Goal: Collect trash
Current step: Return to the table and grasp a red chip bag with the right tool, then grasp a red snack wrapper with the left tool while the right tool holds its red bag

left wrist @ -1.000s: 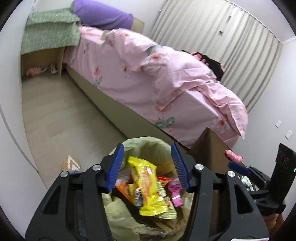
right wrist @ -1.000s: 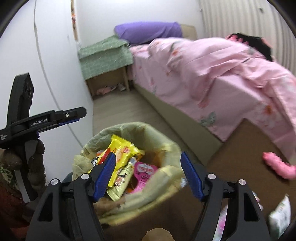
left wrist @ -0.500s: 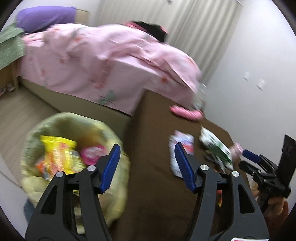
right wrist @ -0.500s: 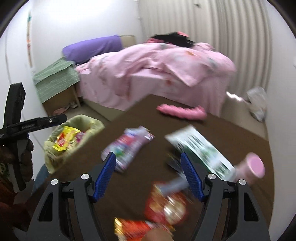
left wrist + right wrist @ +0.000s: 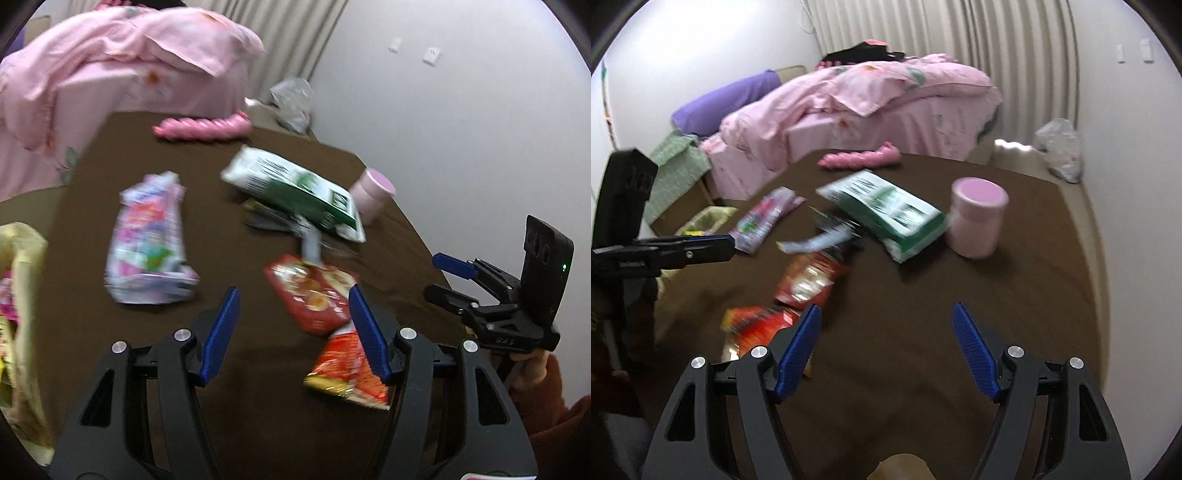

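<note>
Wrappers lie on a brown table (image 5: 258, 424). A red snack pack (image 5: 314, 295) and an orange-red packet (image 5: 347, 369) lie just ahead of my open, empty left gripper (image 5: 293, 306). A pink-purple packet (image 5: 147, 240) lies to its left and a green-white bag (image 5: 295, 188) farther back. My right gripper (image 5: 886, 321) is open and empty over bare table, with the red pack (image 5: 809, 277) and orange packet (image 5: 757, 325) to its left. The bin with a yellow-green liner (image 5: 22, 332) stands at the table's left edge and holds wrappers.
A pink lidded jar (image 5: 977, 218) stands right of the green-white bag (image 5: 886, 214). A pink plush thing (image 5: 857, 158) lies at the table's far edge. A bed with pink bedding (image 5: 868, 96) is beyond. A clear plastic bag (image 5: 1060, 147) sits on the floor by the wall.
Both grippers have swung right, from over the bin to over the table. The wrappers now lie ahead of them and the bin is at the left edge. Both stay open.
</note>
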### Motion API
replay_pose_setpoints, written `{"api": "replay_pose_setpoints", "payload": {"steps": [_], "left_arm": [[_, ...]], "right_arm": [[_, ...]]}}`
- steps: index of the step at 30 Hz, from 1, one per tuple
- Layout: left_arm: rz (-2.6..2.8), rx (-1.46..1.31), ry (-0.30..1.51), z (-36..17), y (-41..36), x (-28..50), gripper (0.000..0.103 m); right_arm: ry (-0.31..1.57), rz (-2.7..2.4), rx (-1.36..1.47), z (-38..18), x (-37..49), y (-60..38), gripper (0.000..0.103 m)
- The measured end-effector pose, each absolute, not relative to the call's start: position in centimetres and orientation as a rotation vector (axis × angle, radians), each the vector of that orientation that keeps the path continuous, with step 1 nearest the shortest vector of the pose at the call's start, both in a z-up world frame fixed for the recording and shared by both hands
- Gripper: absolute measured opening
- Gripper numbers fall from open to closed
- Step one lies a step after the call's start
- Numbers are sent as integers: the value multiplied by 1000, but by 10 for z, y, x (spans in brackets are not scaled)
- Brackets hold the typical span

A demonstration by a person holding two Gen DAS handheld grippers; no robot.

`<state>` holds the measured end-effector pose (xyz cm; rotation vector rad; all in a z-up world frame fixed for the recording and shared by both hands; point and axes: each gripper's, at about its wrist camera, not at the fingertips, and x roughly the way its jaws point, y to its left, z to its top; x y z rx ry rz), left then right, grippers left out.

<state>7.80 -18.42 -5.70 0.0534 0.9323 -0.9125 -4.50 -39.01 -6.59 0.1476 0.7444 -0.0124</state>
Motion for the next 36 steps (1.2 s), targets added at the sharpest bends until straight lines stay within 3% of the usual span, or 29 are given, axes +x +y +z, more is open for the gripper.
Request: {"api": "replay_pose_setpoints", "payload": {"steps": [8,17,19,21,23,25,32,36], "left_arm": [[-781,75,878,-48,-178,88,58],[-619,47,867,-42,-125,97,58],[-619,67,860,-41,-121,94,58],[-626,60,862,-42,-117,91,58],[-642,52,868,-43,-118,88,58],[-676,54,875,-47,-121,85,58],[-867,75,914,-55,-151,59,58],[-1003,233,864,-52,-187,27,58]], "right_arm": [[749,-19,174,-77,-47,-392,70],[819,244,15,-85,36,-330,67],[874,254,7,-92,53,-327,58],[897,260,10,-94,58,-325,55],[899,272,11,-93,54,-325,38],[893,258,31,-89,43,-331,27],[829,166,101,-76,-4,-355,23],[799,73,126,-68,-34,-375,23]]}}
